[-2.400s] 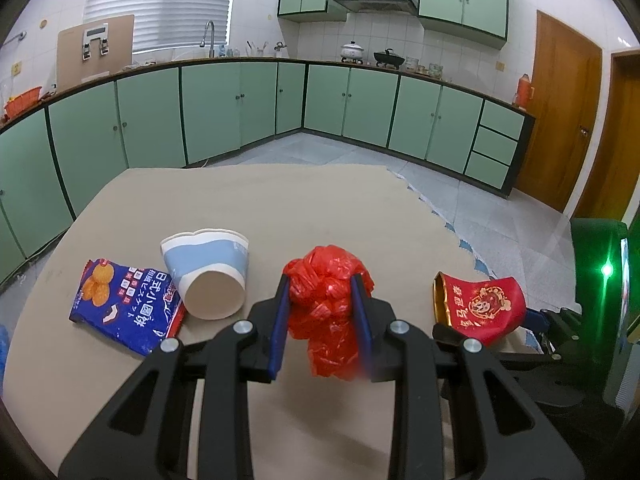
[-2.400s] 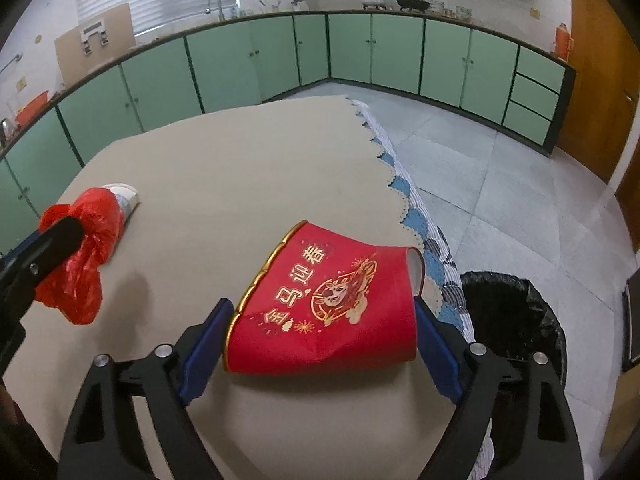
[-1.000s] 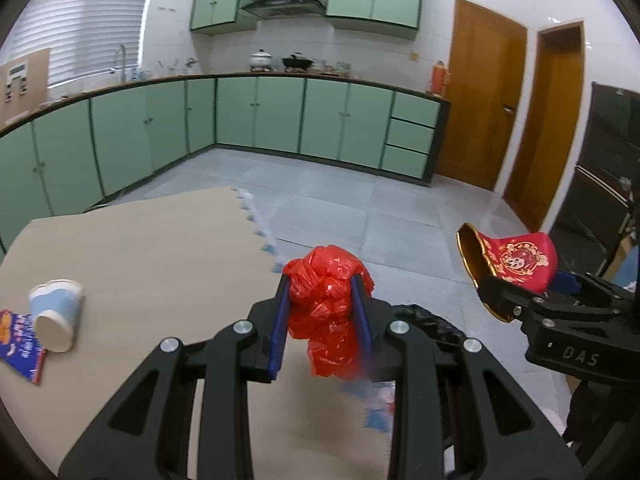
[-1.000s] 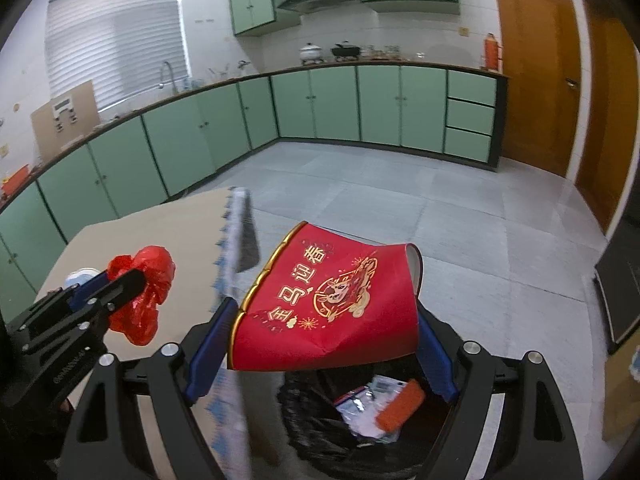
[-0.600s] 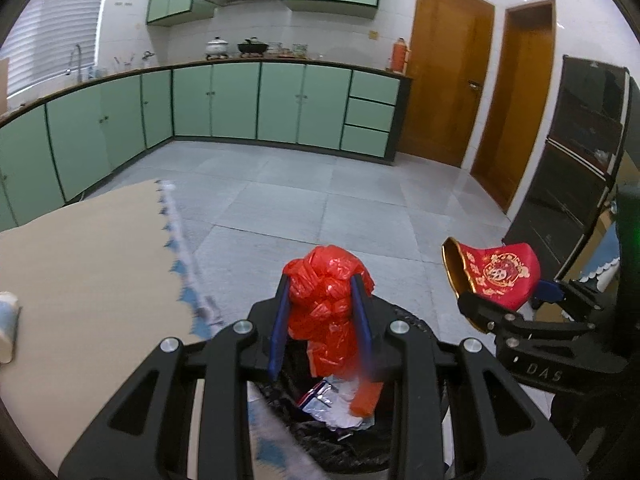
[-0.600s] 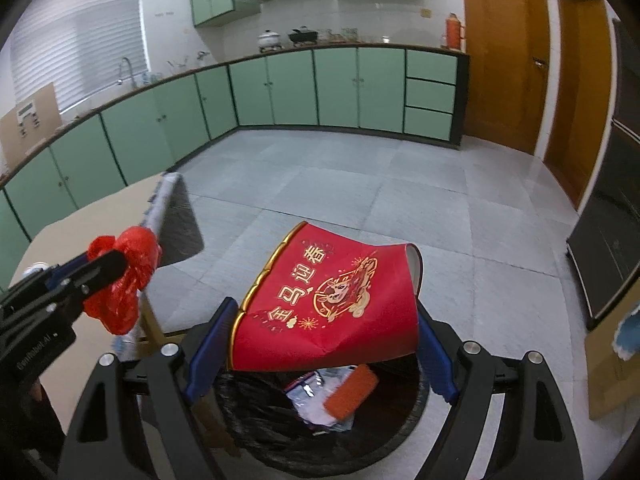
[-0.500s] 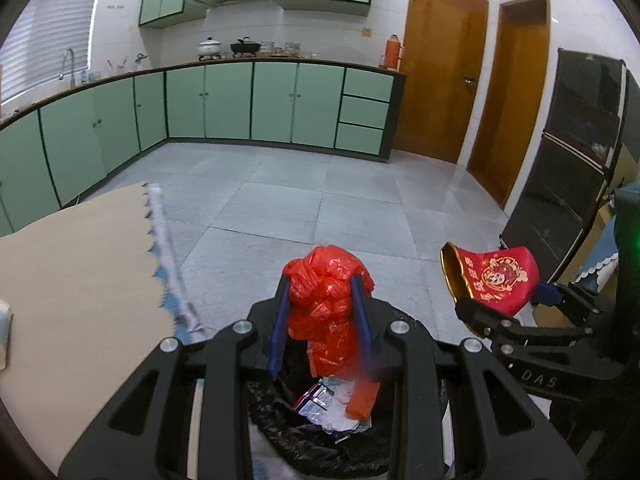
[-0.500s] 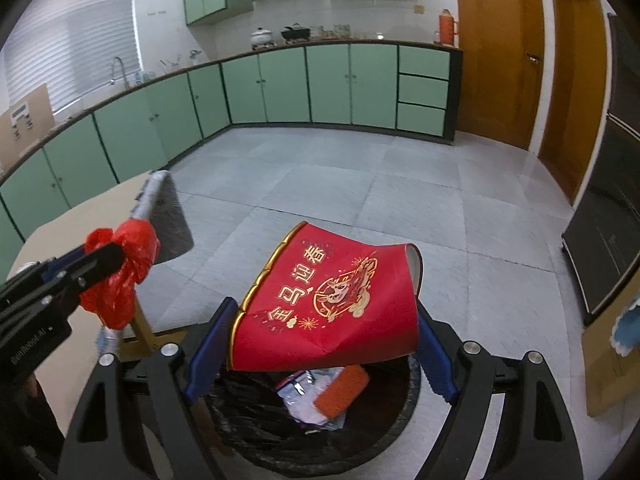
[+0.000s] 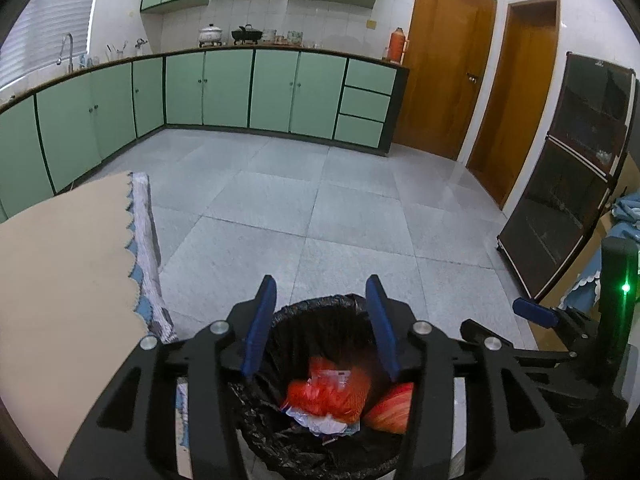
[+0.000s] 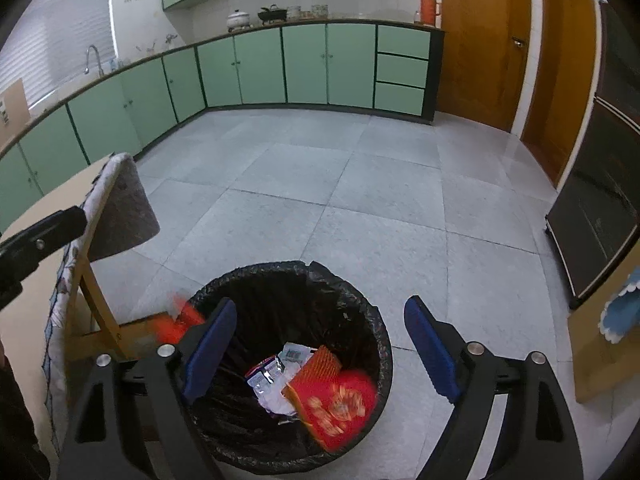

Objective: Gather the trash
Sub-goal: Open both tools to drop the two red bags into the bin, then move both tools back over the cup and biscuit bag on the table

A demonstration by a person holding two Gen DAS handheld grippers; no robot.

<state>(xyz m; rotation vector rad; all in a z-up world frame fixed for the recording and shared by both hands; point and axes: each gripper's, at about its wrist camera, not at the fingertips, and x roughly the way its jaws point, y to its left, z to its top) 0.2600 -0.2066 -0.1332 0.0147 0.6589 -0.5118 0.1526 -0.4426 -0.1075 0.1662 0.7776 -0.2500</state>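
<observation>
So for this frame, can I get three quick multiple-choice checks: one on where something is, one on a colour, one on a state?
1. The red cup lies:
A. on the table
B. inside the bin
C. on the floor tiles

2. The liner is:
A. black
B. white
C. green

3. The right gripper is:
A. shut on the red cup
B. shut on nothing
C. open and empty

Key:
1 B: the cup rests on the other rubbish within the bin's rim.
2 A: dark crinkled plastic covers the rim and inner wall.
3 C: its blue pads stand wide apart with nothing between them.
</observation>
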